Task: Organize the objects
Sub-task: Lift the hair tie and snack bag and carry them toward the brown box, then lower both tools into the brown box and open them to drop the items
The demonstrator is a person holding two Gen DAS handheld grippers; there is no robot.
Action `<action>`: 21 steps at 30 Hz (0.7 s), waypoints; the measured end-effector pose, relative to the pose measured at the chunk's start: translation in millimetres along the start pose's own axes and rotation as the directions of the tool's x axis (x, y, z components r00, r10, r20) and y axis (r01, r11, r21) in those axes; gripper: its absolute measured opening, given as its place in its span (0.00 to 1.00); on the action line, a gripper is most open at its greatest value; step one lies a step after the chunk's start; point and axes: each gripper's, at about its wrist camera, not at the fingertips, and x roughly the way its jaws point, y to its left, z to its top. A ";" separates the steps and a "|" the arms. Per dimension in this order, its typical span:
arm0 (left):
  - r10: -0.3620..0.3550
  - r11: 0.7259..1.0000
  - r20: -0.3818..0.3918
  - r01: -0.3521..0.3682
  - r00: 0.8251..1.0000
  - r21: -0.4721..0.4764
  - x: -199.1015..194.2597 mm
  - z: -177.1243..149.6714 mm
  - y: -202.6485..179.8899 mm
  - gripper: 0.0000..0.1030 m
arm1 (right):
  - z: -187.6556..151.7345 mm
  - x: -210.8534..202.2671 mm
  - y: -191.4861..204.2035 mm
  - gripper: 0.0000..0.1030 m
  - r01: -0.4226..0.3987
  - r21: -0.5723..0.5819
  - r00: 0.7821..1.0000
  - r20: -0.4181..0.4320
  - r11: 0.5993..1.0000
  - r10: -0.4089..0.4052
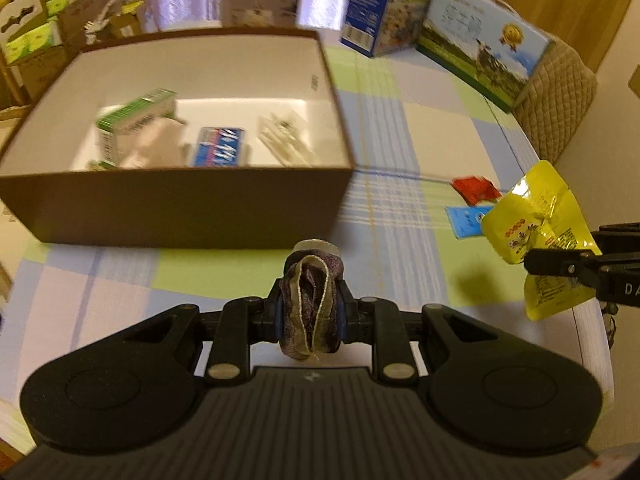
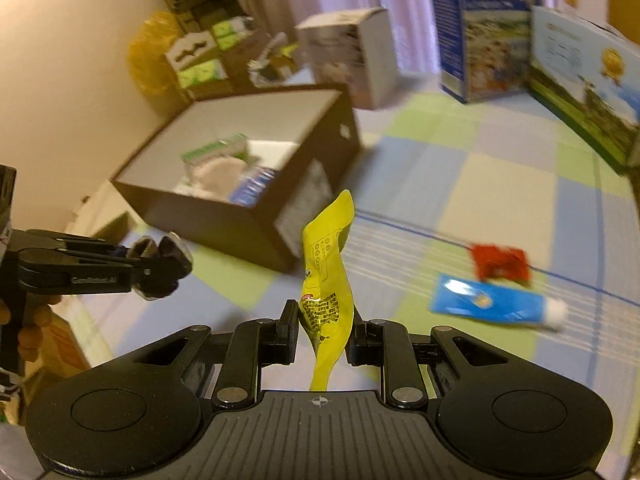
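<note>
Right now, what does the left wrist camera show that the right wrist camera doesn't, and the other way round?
Only the left wrist view shows the quilted chair back past the table edge and the clear packet inside the box. Only the right wrist view shows the yellow plastic bag by the wall. Both show the brown box, the red packet, the blue tube, the left claw clamping a fabric scrunchie and the right claw clamping a yellow sachet.
</note>
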 end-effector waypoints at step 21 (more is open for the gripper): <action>0.151 0.988 0.142 -0.148 0.978 -0.030 -31.1 89.1 154.8 0.19 | 124.9 96.6 81.7 0.19 -0.025 -0.030 0.995 0.099 0.999 0.028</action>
